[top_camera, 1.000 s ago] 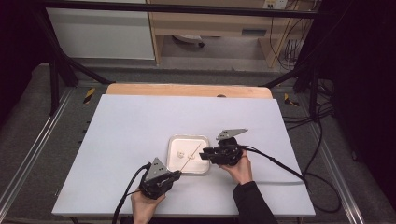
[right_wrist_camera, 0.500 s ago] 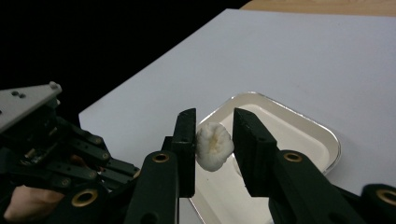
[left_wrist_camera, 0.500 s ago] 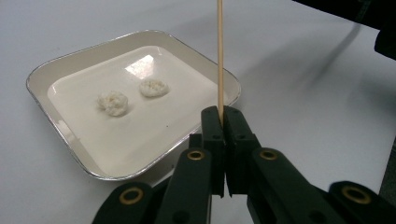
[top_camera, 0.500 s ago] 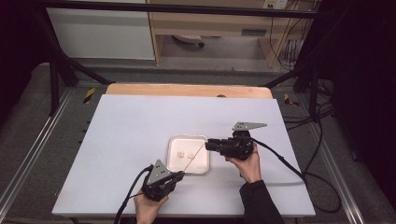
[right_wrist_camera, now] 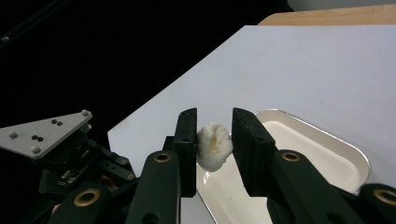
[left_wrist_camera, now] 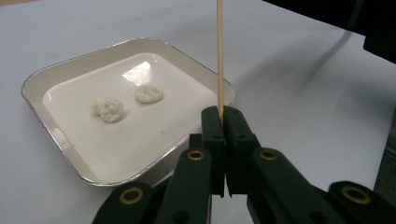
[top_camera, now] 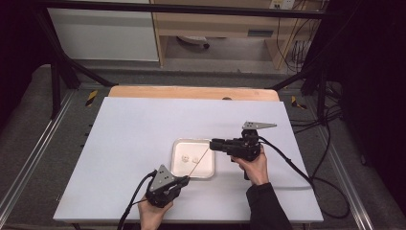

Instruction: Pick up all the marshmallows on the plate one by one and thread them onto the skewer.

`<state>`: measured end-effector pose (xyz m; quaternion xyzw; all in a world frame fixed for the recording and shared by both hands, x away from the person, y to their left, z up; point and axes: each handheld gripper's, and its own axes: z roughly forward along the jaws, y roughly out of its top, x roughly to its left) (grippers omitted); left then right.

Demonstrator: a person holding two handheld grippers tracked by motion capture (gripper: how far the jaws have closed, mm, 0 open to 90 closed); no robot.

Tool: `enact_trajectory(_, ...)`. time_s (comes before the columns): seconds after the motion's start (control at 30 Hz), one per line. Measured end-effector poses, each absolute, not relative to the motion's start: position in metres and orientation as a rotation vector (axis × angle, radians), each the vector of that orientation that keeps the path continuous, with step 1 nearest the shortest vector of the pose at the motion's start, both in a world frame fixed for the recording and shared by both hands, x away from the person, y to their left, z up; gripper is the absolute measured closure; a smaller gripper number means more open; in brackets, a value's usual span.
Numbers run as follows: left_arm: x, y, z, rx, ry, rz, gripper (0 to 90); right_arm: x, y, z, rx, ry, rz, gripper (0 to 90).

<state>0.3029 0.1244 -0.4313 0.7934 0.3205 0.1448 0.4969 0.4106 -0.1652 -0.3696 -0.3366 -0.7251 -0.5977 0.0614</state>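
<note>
A thin wooden skewer (left_wrist_camera: pixel 219 60) stands clamped in my left gripper (left_wrist_camera: pixel 222 114), whose jaws are shut on its lower end. In the high view the left gripper (top_camera: pixel 184 179) sits at the near side of the table, and the skewer (top_camera: pixel 198 162) slants up over a white square tray (top_camera: pixel 191 140). Two small white lumps (left_wrist_camera: pixel 107 108) (left_wrist_camera: pixel 148 93) lie in the tray (left_wrist_camera: pixel 46 77). My right gripper (right_wrist_camera: pixel 214 140) is shut on a third white lump (right_wrist_camera: pixel 214 147), which it holds above the tray's right edge (top_camera: pixel 214 143), close to the skewer's tip.
The tray stands near the middle of a white tabletop (top_camera: pixel 134 139) with a wooden strip (top_camera: pixel 191 92) along its far edge. Cables (top_camera: pixel 297 167) trail from both grippers. Metal frame rails and dark floor surround the table.
My right gripper has lifted off the tray with the white lump and shifted a little to the right. The left gripper and the skewer have stayed put.
</note>
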Motion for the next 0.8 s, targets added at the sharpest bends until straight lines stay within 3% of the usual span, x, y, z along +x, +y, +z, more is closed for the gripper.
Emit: enact_trajectory(0.8, 0.3023, 0.1218, -0.435, 1.915, 0.742, 0.374, 88.3, 0.4096, -0.1598, -0.3731, -0.979, -2.099, -1.812, 76.2)
